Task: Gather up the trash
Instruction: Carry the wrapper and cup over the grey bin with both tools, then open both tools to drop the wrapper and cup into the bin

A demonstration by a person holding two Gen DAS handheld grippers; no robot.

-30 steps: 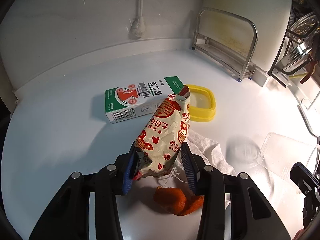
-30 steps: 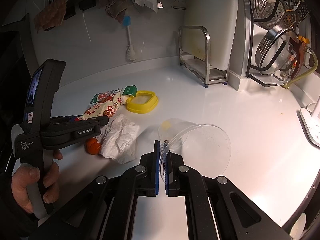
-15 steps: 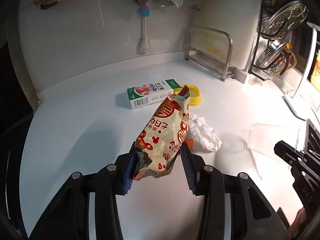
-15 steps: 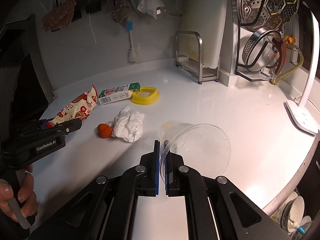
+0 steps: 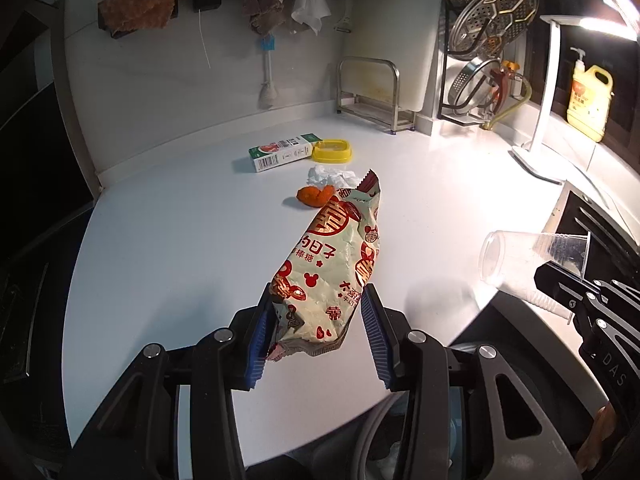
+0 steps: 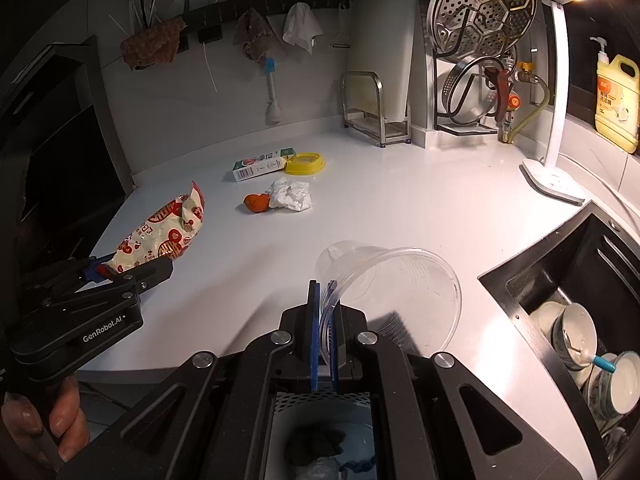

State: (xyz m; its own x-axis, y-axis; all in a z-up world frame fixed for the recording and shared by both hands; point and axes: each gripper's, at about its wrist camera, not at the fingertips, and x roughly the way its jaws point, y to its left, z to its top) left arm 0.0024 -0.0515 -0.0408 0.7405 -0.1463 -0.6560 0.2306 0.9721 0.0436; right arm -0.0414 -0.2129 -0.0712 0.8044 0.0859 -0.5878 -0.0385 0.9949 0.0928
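Left gripper (image 5: 318, 322) clamps the wrapper (image 5: 336, 264) at its bottom end — long axis runs up-frame. Right gripper (image 6: 325, 312) pinches the cup (image 6: 394, 296) rim. Bin (image 6: 320, 436) sits bottom centre, directly under the right gripper — it's nearer.

On the counter (image 6: 400, 208) we see the carton (image 6: 260, 165) left of the lid (image 6: 305, 162), apparently touching; the tissue (image 6: 290, 196) lies before them, the peel (image 6: 256, 203) on its left.
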